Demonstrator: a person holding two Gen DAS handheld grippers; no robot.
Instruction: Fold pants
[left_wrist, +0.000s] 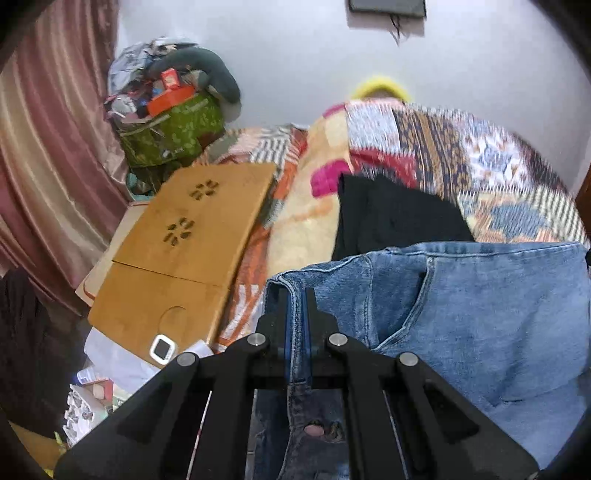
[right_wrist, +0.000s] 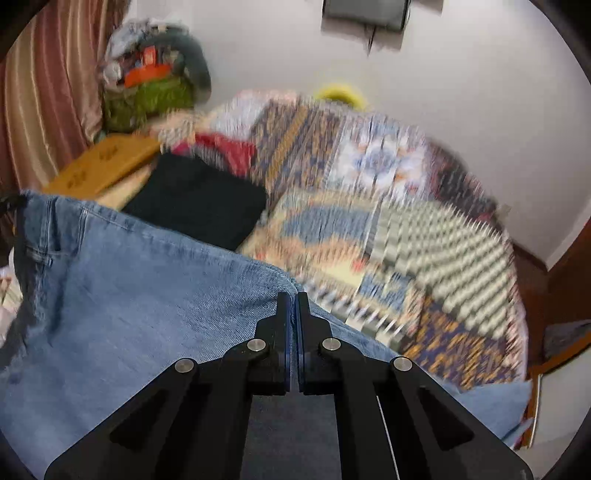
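Note:
Light blue jeans hang between my two grippers above a patterned bed. My left gripper is shut on the jeans' waistband corner; the denim edge runs down between its fingers. My right gripper is shut on the jeans at a fold on their other edge, and the cloth spreads to the left of it. The waistband with a belt loop shows at far left in the right wrist view. The jeans' lower part is hidden below both grippers.
A patchwork blanket covers the bed. A folded black garment lies on it behind the jeans. A wooden lap tray sits at the left edge. A green bag of clutter and a curtain stand left.

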